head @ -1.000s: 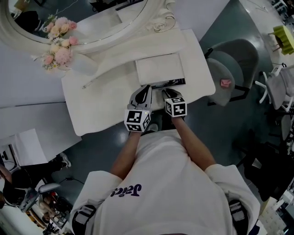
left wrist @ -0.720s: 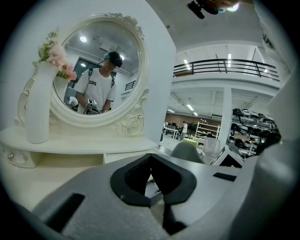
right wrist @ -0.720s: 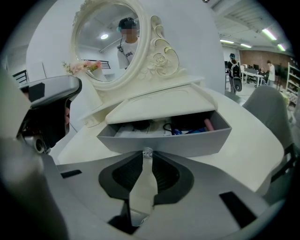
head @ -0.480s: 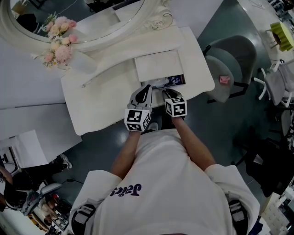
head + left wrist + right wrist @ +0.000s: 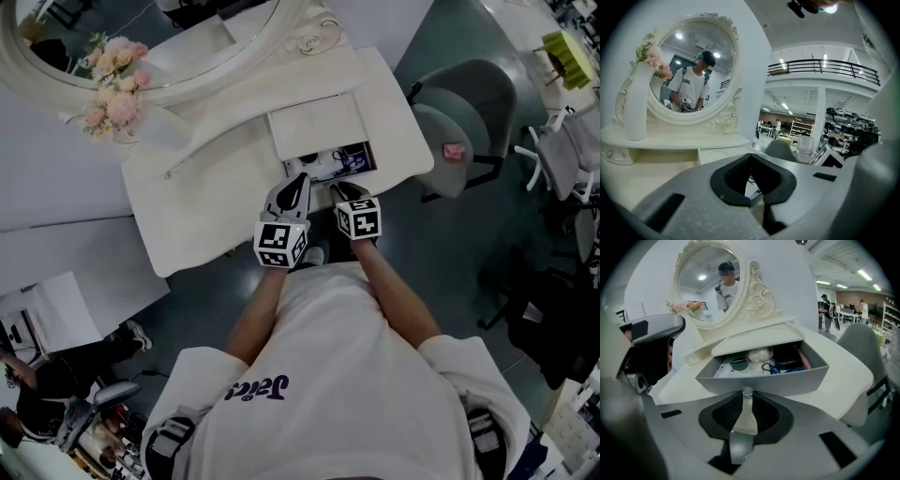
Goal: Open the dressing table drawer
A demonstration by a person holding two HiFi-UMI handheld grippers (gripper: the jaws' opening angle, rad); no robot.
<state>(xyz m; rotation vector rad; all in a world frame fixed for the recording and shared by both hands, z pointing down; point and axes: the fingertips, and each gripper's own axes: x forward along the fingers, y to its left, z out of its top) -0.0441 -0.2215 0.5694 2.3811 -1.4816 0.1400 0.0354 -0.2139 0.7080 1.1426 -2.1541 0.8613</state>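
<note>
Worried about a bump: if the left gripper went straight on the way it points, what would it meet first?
Probably the open grey drawer just ahead of the left gripper, though depth is unclear.

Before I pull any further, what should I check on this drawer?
1. Right gripper on the drawer knob: ok, its jaws are closed on it.
2. Drawer sliding out: ok, it is partly open and its contents show.
3. Left gripper free: ok, its jaws look together with nothing between them.
4. Left gripper clear of the drawer front: cannot tell; the head view shows it close beside the right gripper.
5. Vase out of the way: ok, it stands at the back by the mirror.
6. Travel left in the drawer: cannot tell.
</note>
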